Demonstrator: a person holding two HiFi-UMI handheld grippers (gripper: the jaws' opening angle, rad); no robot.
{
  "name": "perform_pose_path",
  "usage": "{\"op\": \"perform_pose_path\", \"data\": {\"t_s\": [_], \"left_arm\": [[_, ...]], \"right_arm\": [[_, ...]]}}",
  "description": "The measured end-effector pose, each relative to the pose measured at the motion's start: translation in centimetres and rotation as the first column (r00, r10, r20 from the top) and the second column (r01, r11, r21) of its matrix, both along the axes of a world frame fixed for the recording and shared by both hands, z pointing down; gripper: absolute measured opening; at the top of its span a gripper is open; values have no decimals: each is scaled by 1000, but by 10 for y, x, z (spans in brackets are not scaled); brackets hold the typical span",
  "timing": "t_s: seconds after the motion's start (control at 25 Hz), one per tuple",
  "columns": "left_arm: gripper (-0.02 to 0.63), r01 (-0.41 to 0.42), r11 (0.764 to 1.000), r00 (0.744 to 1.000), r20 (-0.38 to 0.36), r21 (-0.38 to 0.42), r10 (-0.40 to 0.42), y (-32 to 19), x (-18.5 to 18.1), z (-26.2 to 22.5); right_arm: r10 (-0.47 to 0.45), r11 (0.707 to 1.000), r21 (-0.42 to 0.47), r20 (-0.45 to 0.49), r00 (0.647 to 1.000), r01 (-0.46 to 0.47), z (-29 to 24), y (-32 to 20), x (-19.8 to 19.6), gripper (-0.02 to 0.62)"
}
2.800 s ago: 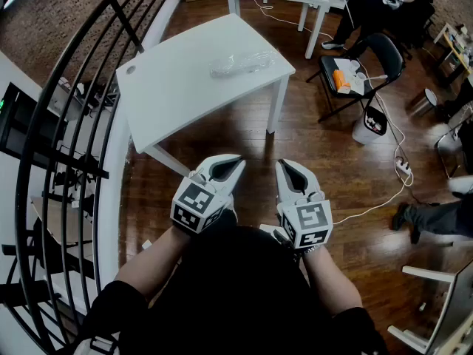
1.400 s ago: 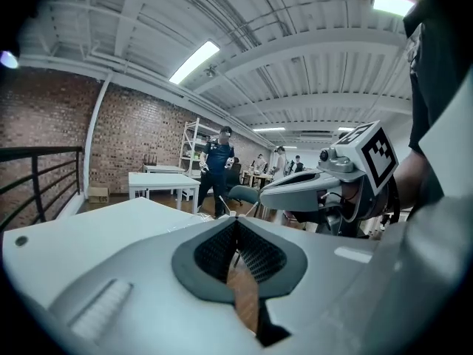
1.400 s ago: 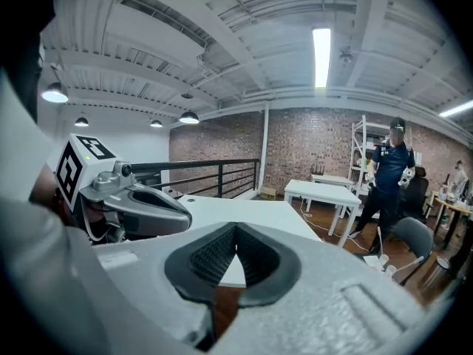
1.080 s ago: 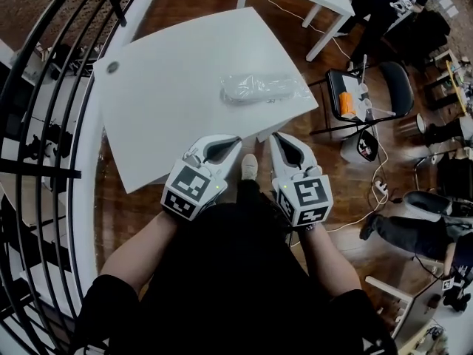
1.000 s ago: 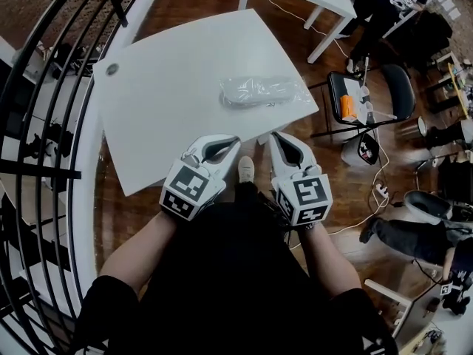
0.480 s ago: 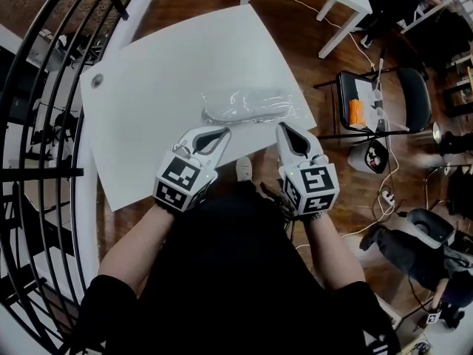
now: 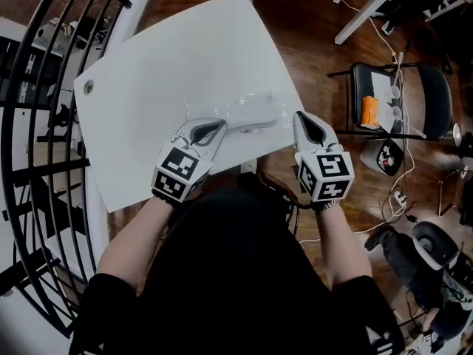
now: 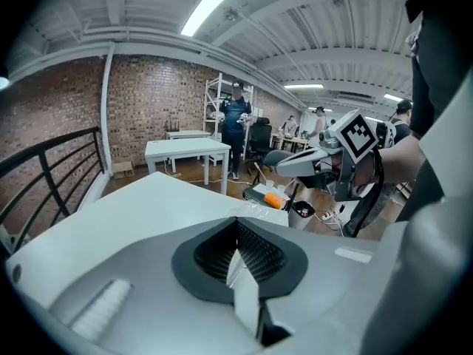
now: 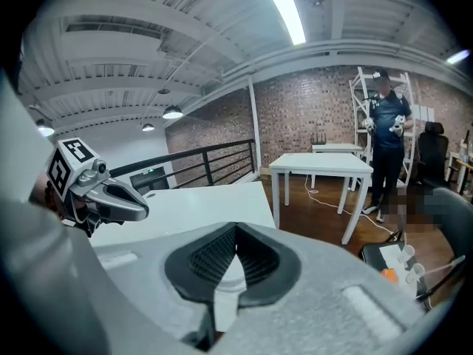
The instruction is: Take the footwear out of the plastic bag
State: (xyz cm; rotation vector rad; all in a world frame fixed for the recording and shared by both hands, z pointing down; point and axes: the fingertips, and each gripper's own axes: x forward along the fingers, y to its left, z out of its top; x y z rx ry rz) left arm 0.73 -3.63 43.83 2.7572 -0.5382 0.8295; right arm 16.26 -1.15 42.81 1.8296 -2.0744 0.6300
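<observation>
I am at the approach step, with nothing gripped yet. The left tool [image 7: 217, 127] and the right tool [image 7: 300, 117] both have their jaws together and empty, and they hover at the near edge of the white tabletop [image 7: 170, 58]. The clear plastic bag [image 7: 235, 112] lies flat toward the tabletop's near right side, between the two tool tips, with the pale footwear [image 7: 255, 108] inside it. Next, I judge, I must part the jaws, pin one end of the bag and find its mouth with the other tool. I count two tools, one bag and one tabletop; whether the bag holds one shoe or a pair I cannot tell.
</observation>
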Motion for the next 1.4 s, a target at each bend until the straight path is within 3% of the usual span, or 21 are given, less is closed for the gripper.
{"op": "perform_pose_path", "data": {"t_s": [0.4, 0.6, 0.8, 1.0, 1.4], "left_arm": [[17, 103, 993, 987, 126, -55, -96, -24, 19, 41], [17, 119, 991, 982, 153, -60, -109, -32, 20, 52], [17, 117, 990, 968, 230, -79, -96, -38, 7, 78], [17, 111, 987, 956, 285, -116, -74, -38, -5, 104], [17, 101, 983, 941, 336, -153, -44, -37, -17, 129]], "right_arm": [[-56, 979, -191, 83, 995, 70, 74, -18, 56, -8], [-127, 957, -250, 105, 986, 150, 98, -26, 50, -6], [-161, 933, -308, 110, 981, 188, 118, -32, 43, -6], [-167, 907, -364, 144, 975, 209, 135, -30, 33, 48], [-151, 849, -441, 327, 933, 292, 151, -25, 14, 122]]}}
